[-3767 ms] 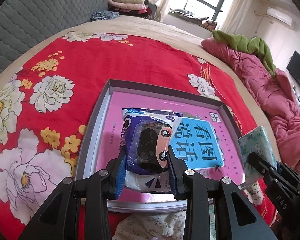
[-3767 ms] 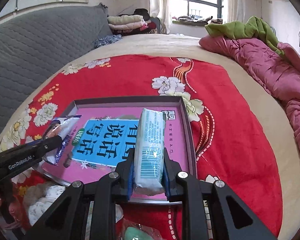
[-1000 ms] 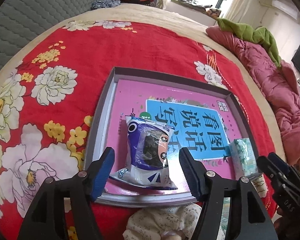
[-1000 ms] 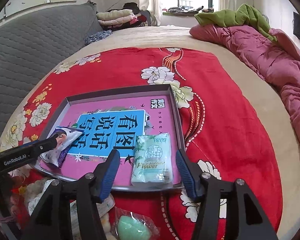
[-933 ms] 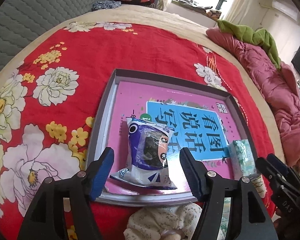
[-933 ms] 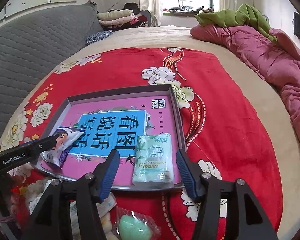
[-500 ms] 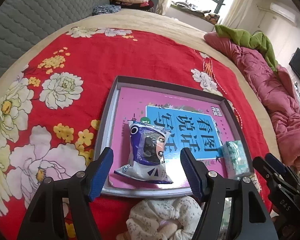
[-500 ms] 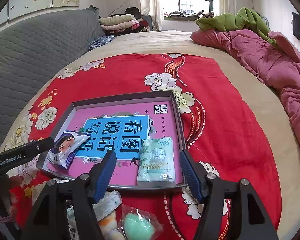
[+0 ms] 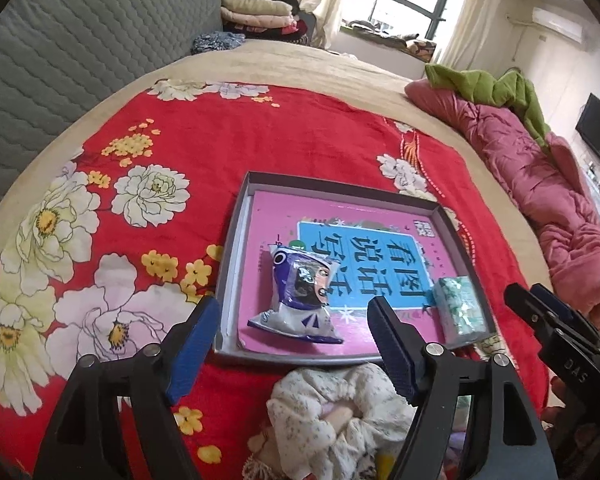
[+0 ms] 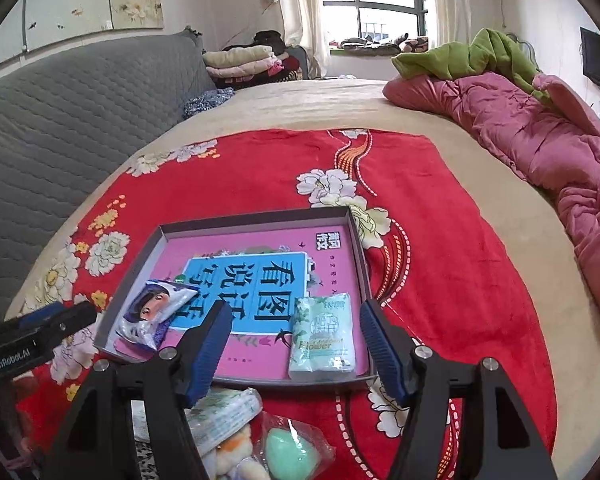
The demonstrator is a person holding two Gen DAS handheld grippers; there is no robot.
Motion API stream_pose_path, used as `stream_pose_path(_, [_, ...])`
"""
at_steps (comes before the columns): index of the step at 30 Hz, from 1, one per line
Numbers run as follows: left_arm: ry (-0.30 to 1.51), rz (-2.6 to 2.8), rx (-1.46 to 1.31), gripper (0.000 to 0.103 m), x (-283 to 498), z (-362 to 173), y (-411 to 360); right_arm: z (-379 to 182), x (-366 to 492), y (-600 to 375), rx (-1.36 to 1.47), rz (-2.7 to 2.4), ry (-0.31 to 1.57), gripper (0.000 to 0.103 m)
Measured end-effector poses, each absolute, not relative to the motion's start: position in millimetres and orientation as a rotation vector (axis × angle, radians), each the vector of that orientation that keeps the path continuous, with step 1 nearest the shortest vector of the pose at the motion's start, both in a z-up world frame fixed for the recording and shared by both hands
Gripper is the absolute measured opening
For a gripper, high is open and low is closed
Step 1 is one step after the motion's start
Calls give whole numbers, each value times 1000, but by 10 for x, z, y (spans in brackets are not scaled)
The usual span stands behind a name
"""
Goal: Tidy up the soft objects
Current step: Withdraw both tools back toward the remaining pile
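Observation:
A grey tray (image 9: pixel 340 190) with a pink and blue book cover inside lies on the red floral blanket. A purple snack bag (image 9: pixel 300 292) rests at the tray's near left, and a green tissue pack (image 9: pixel 458 310) at its near right. My left gripper (image 9: pixel 292 308) hovers above the snack bag with its jaws opening; the blue pads (image 9: pixel 192 336) stand clear of the bag. My right gripper (image 10: pixel 295 314) hangs open over the tissue pack (image 10: pixel 324 336) without touching it. The right wrist view also has the snack bag (image 10: pixel 152 312), the tray (image 10: pixel 252 220) and the left gripper (image 10: pixel 60 324).
Near me, outside the tray, lie a cream floral cloth bundle (image 9: pixel 332 412), another tissue pack (image 10: pixel 224 408), a bagged green egg shape (image 10: pixel 288 454) and a plush toy (image 10: pixel 232 464). A pink quilt (image 10: pixel 540 148) lies right, a grey quilted backrest (image 10: pixel 60 120) left.
Both grippers let go of their packs, which now lie in the tray. Over the last second both grippers rose and drew back, so the tray looks smaller and farther.

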State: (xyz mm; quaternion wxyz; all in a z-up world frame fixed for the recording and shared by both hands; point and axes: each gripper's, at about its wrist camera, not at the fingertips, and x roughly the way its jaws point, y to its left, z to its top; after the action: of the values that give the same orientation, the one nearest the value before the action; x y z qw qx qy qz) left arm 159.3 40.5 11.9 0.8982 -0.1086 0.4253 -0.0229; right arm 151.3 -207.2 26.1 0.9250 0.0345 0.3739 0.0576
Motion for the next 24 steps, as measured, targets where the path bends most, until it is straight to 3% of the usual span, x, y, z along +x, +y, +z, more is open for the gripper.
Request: stream_pose_path(24, [830, -23, -166, 78, 951, 584, 344, 611, 1180, -1916, 58, 185, 701, 72])
